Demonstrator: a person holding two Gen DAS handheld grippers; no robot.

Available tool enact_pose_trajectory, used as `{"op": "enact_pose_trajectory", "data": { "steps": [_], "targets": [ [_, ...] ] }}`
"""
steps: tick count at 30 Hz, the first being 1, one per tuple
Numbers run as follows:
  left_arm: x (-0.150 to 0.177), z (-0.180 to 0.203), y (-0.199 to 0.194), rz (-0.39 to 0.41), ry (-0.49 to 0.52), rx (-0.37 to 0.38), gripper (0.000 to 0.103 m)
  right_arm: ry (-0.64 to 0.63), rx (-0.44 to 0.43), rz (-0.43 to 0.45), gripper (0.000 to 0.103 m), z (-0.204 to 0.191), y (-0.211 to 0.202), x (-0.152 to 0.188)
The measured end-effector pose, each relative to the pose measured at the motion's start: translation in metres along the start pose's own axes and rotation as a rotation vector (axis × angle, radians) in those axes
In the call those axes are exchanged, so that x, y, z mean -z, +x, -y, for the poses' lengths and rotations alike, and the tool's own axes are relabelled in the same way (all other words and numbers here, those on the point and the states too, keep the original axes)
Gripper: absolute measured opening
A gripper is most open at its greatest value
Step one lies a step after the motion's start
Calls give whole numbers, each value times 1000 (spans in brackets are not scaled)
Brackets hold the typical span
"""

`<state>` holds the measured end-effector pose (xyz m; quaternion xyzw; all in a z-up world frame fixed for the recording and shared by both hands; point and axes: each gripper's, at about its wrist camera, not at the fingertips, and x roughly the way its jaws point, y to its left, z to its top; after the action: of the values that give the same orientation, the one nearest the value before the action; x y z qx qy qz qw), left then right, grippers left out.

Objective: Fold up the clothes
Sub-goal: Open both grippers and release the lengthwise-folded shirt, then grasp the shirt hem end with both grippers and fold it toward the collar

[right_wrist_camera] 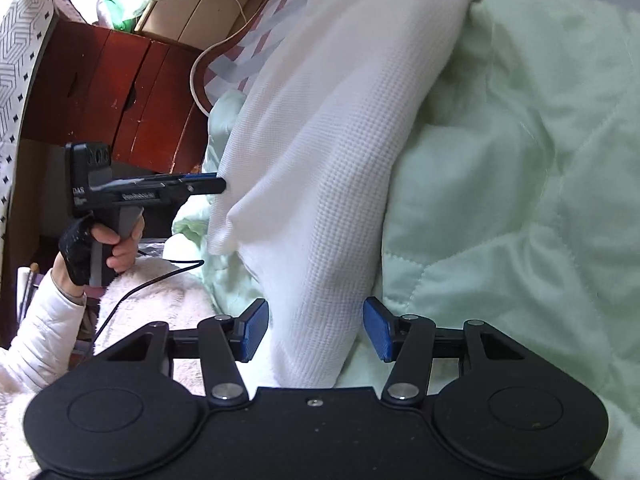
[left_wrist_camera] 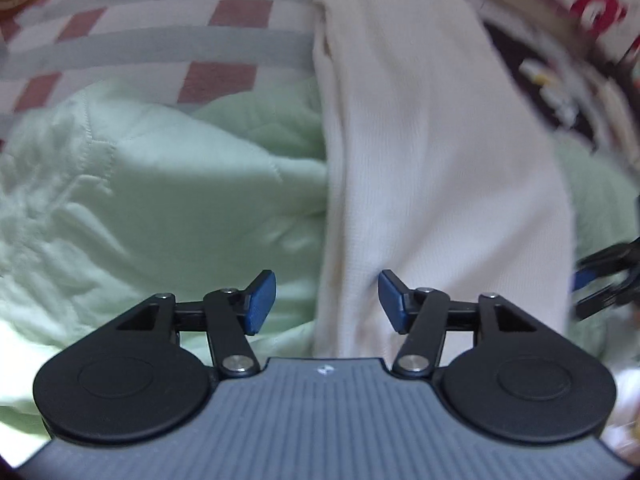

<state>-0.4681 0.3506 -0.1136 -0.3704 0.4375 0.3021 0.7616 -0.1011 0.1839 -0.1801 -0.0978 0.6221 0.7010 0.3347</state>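
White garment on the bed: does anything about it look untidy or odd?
The white waffle-knit garment lies bunched in a narrow strip across the rumpled green quilt, not flat. No damage shows.

A pale green quilted blanket (left_wrist_camera: 168, 184) lies rumpled over the bed, its stitched seams showing. Beyond it a sheet checked in white, grey and dull red squares (left_wrist_camera: 160, 28) stretches flat. In the right wrist view the same green blanket (right_wrist_camera: 520, 168) fills the right side. At the left stands a reddish-brown wooden cabinet (right_wrist_camera: 132, 92), with a cream-coloured box (right_wrist_camera: 192, 4) on top. A white cord (right_wrist_camera: 204, 64) loops down beside the bed edge. A fluffy white rug or throw (right_wrist_camera: 168, 292) lies low at the left, with a thin black cable (right_wrist_camera: 152, 280) running across it.
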Motion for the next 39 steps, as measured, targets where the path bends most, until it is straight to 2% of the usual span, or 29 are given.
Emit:
{"op": "enact_pose_trajectory", "data": {
  "steps": [3, 5, 6, 7, 8, 9, 10, 11, 12, 15, 18, 21, 23, 24, 25, 26, 27, 30, 32, 33, 34, 35, 37, 39],
  "targets": [
    [1, -3, 14, -26, -23, 78, 58, -3, 1, 11, 59, 3, 8, -9],
    [-2, -2, 32, -51, -60, 120, 59, 42, -43, 32, 61, 10, 16, -15],
    [-4, -6, 40, -63, -86, 135, 59, 74, -87, 24, 58, 14, 20, -18],
    [-6, -9, 46, -72, -110, 146, 59, 98, -124, 16, 47, 15, 23, -20],
    [-5, -10, 48, -84, -120, 162, 50, 96, -156, 6, 12, 12, 23, -22],
    [-3, -9, 47, -102, -120, 185, 35, 78, -205, -1, 13, 6, 19, -23],
    [-1, -8, 46, -120, -120, 208, 5, 64, -257, 24, 13, 0, 9, -24],
    [0, -4, 41, -120, -105, 238, 5, 63, -329, 66, 13, -6, -5, -24],
    [1, 2, 34, -108, -78, 274, 5, 70, -363, 89, 13, -8, -15, -23],
    [2, 15, 16, -62, -49, 302, 5, 45, -217, 58, 13, -10, -23, -16],
    [3, 21, 25, -97, -37, 278, 6, 28, -81, 29, 13, -10, -29, -9],
    [6, 22, 44, -157, -45, 238, 7, 92, -70, 46, 15, 2, -17, 0],
    [4, 17, 53, -184, -69, 241, 10, 101, -66, 65, 16, 3, -13, 5],
    [4, 14, 56, -193, -92, 255, 14, 99, -50, 65, 20, 2, -11, 7],
    [4, 11, 59, -200, -116, 268, 23, 97, -34, 65, 24, 2, -9, 8],
    [5, 8, 62, -206, -134, 276, 31, 95, -18, 64, 33, 1, -6, 10],
    [4, 5, 66, -210, -145, 270, 32, 93, -2, 64, 39, 1, -4, 11],
    [0, 13, 71, -170, -79, 197, 27, 38, 56, 57, 40, -8, 2, 16],
    [-2, 21, 74, -143, -31, 164, 33, -41, 85, 61, 40, -18, 6, 15],
    [-3, 25, 75, -135, -14, 173, 34, -71, 82, 70, 20, -23, 7, 13],
    [-4, 29, 76, -127, -6, 182, 35, -77, 51, 84, 13, -27, 4, 11],
    [-4, 31, 75, -114, -2, 194, 29, -83, 20, 99, 13, -32, 2, 8],
    [-6, 35, 67, -76, -3, 234, 5, -94, -42, 128, 13, -41, -2, 3],
    [-13, 38, 51, -21, -25, 312, 5, -100, -92, 165, 13, -53, -14, -4]
  ]
}}
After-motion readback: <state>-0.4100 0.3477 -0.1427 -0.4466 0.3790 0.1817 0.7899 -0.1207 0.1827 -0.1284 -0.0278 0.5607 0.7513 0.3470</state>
